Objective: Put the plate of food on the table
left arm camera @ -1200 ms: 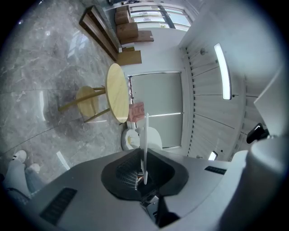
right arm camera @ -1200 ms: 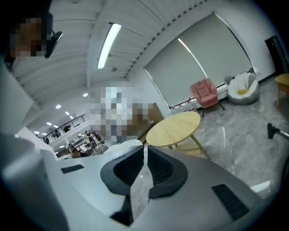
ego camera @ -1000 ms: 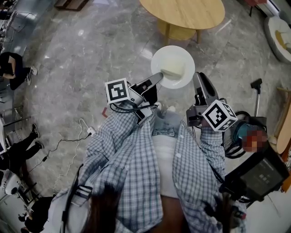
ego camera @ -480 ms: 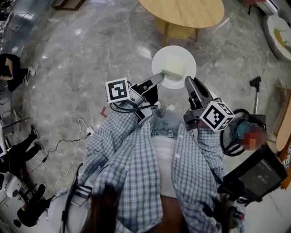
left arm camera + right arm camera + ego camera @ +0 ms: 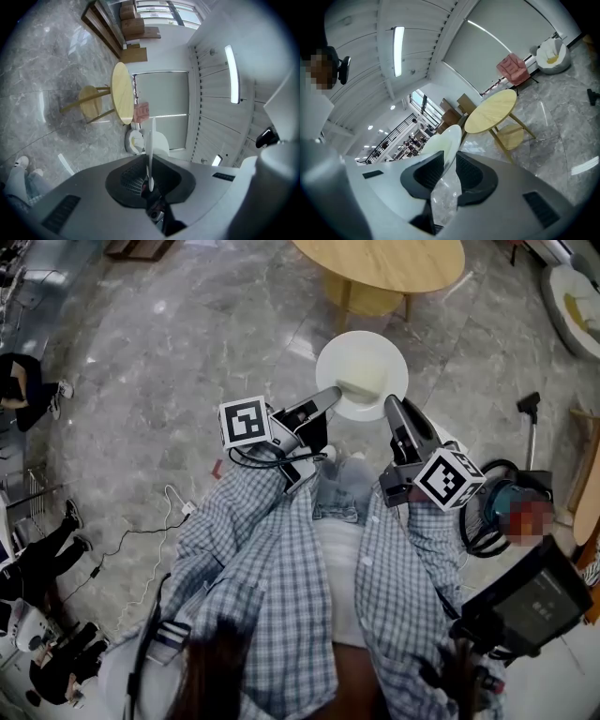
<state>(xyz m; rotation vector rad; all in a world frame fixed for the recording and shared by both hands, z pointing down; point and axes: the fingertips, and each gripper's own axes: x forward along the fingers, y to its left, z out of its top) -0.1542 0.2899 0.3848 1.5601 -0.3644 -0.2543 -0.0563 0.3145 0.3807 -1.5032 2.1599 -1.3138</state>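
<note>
A white plate (image 5: 362, 374) carrying a pale block of food hangs over the marble floor, short of the round wooden table (image 5: 384, 261). My left gripper (image 5: 330, 397) is shut on the plate's near left rim; in the left gripper view the plate (image 5: 151, 145) stands edge-on, pinched between the jaws of that gripper (image 5: 150, 168). My right gripper (image 5: 392, 406) is at the near right rim. In the right gripper view the rim (image 5: 443, 143) lies between the jaws of that gripper (image 5: 449, 165), which are closing, with a gap still showing on one side.
A round stool (image 5: 367, 302) stands under the table. A white beanbag seat (image 5: 574, 307) is at the far right, a black floor tool (image 5: 529, 411) to the right, a cable (image 5: 155, 517) on the floor to the left, and people (image 5: 28, 381) at the left edge.
The right gripper has swung left from beside the plate onto its near right rim. The plate, held by the left gripper, has moved slightly toward the table.
</note>
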